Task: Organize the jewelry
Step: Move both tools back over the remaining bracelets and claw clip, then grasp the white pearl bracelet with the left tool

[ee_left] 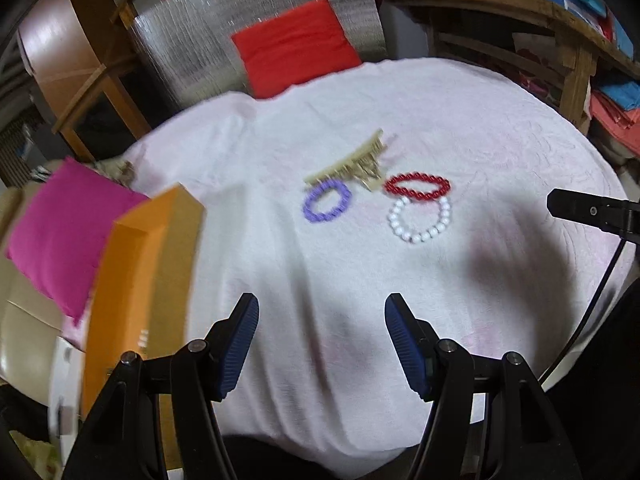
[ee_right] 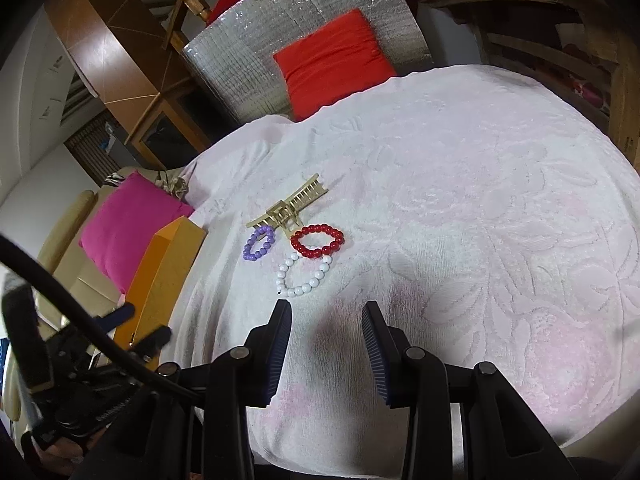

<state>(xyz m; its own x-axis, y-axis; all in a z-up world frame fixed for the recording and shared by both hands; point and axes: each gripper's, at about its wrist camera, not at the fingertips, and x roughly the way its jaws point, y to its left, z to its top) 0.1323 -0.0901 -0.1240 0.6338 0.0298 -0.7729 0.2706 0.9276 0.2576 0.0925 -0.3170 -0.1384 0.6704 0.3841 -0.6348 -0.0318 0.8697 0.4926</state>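
Bracelets are lying clustered mid-worktop (ee_right: 460, 160), white beaded bracelet (ee_right: 303, 276) nearest, so the wide, empty right claw (ee_right: 327, 312) is best approaching low, straddling one bead strand, while the left claw (ee_left: 322, 308) is waiting wide, empty.

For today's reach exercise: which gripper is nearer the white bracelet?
Right. The right gripper hovers open just short of the white bracelet, which lies slightly left of its fingers. The left gripper is open and farther back, the bracelet ahead to its right.
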